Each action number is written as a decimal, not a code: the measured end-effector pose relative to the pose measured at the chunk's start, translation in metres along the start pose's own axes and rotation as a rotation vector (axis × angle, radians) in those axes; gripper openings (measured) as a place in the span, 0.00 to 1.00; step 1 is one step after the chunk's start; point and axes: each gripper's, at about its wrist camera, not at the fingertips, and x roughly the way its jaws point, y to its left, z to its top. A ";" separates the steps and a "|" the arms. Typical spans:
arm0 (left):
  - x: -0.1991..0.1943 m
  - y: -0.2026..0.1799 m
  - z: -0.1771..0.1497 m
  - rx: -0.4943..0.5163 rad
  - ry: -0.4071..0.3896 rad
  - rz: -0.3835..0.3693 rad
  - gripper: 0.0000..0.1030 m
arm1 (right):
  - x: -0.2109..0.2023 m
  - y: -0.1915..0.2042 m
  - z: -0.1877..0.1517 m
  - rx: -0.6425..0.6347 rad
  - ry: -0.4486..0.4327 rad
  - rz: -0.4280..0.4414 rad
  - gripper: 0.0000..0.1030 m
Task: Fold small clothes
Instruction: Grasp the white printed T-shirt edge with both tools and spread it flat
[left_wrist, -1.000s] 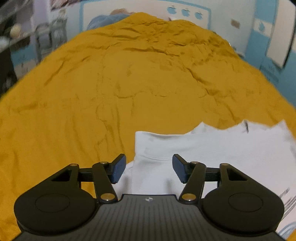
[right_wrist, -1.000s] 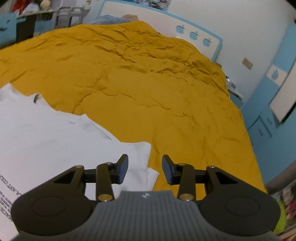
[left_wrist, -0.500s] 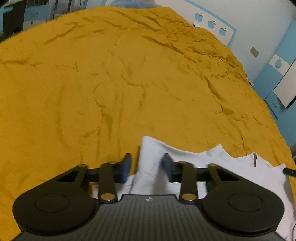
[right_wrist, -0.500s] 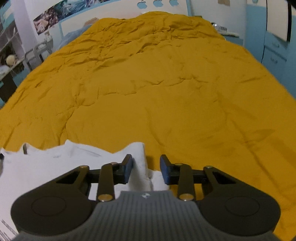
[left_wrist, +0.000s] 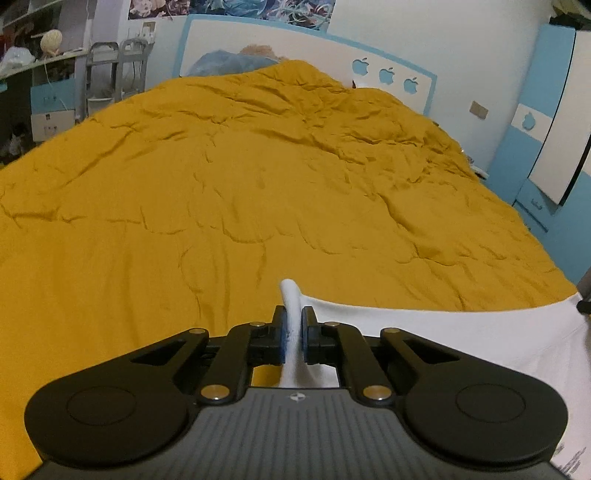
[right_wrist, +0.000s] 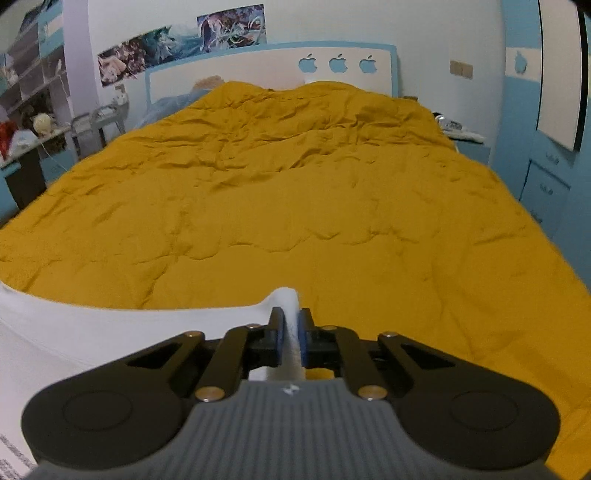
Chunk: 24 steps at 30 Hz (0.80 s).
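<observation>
A white garment (left_wrist: 443, 332) with grey print lies at the near edge of a mustard-yellow bedcover (left_wrist: 258, 184). My left gripper (left_wrist: 293, 317) is closing its jaws on the garment's left corner, and a fold of white cloth (left_wrist: 290, 295) sticks up between the blue pads. In the right wrist view the garment (right_wrist: 110, 332) spreads away to the left. My right gripper (right_wrist: 291, 319) is closing its jaws on the right corner, and the pads pinch a white fold (right_wrist: 286, 297). The garment's far edge runs taut between the two grips.
The rumpled bedcover (right_wrist: 295, 203) stretches ahead to a white headboard with blue apple shapes (right_wrist: 338, 62). Shelves and a cluttered desk (left_wrist: 37, 74) stand at the left. Blue and white cupboards (left_wrist: 546, 147) line the right side. A small table (right_wrist: 458, 129) sits beside the headboard.
Both grippers went from open over the garment's corners to shut on them. The pinched cloth now stands up between the pads, and both views have swung toward the headboard.
</observation>
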 end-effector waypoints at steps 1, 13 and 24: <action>0.005 -0.002 0.002 0.015 0.003 0.013 0.08 | 0.005 0.000 0.004 0.004 0.003 -0.014 0.01; 0.051 0.003 -0.016 0.050 0.138 0.104 0.25 | 0.060 0.001 -0.007 0.031 0.111 -0.094 0.11; -0.044 -0.022 -0.019 0.153 0.107 0.080 0.32 | -0.031 0.021 -0.001 -0.025 0.102 -0.033 0.20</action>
